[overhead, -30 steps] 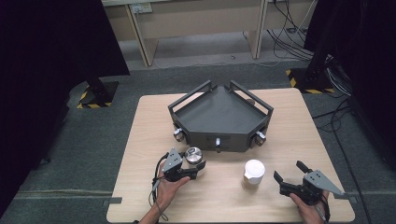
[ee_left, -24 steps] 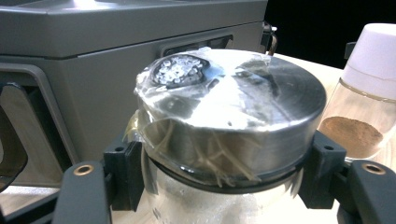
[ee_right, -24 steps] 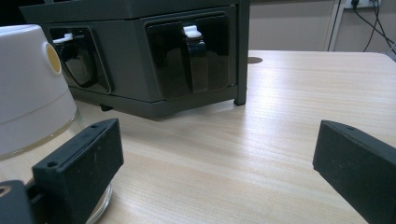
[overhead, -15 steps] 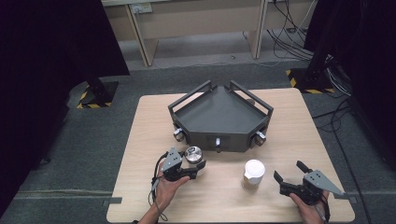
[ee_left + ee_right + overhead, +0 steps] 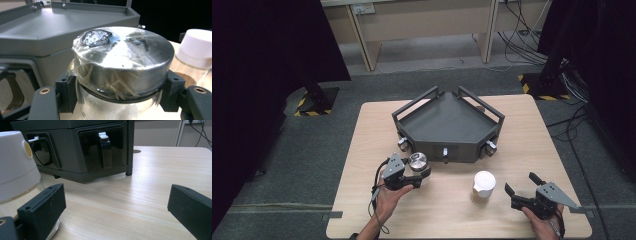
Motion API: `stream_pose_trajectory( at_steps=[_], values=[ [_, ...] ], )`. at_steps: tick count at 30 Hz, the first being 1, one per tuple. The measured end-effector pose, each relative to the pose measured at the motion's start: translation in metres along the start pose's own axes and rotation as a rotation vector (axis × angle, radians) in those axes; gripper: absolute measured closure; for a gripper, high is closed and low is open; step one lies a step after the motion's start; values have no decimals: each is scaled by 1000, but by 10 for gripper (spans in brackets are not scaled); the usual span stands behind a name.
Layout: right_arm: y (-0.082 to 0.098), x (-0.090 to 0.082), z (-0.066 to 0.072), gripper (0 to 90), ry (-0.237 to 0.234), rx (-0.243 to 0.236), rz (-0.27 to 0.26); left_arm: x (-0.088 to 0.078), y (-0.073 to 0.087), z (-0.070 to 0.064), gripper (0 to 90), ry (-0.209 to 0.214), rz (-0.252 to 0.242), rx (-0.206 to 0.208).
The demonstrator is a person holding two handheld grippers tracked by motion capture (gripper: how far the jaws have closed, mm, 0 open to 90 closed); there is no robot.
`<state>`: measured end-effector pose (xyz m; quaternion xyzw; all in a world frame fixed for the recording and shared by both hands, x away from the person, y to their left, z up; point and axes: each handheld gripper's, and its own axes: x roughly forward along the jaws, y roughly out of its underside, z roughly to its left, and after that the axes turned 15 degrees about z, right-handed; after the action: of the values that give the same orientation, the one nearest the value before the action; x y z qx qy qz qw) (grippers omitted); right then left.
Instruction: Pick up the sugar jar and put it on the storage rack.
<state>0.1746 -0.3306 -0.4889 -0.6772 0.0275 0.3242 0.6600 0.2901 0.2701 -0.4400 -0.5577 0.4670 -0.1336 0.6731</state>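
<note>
The table point(image 5: 362, 150) is seen from above and forward in the high view. Close, low looks along the jaws are given by both gripper views; the tray point(image 5: 447, 125) point(image 5: 37, 30) point(image 5: 75, 150) is shared by all.

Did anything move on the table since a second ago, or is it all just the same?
Nothing visibly changed. The left gripper stays shut on the jar with the silver lid, beside the grey tray. The right gripper stays open, apart from the white-capped jar.
</note>
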Motion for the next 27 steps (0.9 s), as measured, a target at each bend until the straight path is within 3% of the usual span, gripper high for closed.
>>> stream_pose_trajectory(
  at_steps=[15,27],
  values=[
    [0,0,-1,19,-3,5,-2,-12,-35,5,311,-15,17,23],
    [0,0,-1,19,-4,7,-1,-17,-57,12,311,-15,22,19]
  ],
)
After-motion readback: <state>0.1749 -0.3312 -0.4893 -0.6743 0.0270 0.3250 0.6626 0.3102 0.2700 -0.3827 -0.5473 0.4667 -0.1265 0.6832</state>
